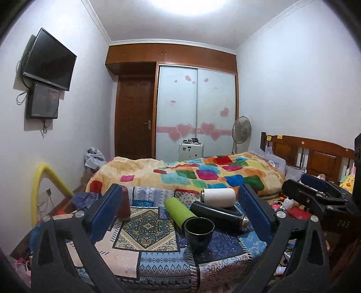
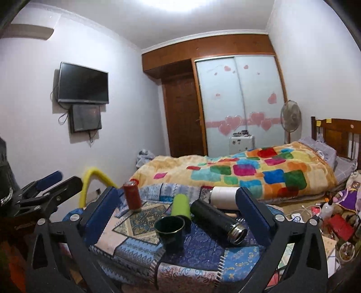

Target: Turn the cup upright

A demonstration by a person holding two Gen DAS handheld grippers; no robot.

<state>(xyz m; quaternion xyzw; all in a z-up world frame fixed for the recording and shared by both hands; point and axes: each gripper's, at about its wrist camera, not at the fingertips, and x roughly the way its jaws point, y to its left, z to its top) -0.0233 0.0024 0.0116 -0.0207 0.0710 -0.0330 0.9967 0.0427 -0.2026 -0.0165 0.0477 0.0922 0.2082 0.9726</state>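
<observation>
both tongs, left (image 1: 180,214) and right (image 2: 173,216), gape wide, empty; cup (image 1: 199,231) upright between them.

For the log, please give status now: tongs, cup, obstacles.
Both tongs open, empty. Dark cup upright on cloth, mouth up. Green bottle and black flask lie directly behind it.

A ceiling light (image 1: 187,5) blows out white overhead; both views are bright, sharp centrally, with fisheye-bent, dark-vignetted edges.
</observation>
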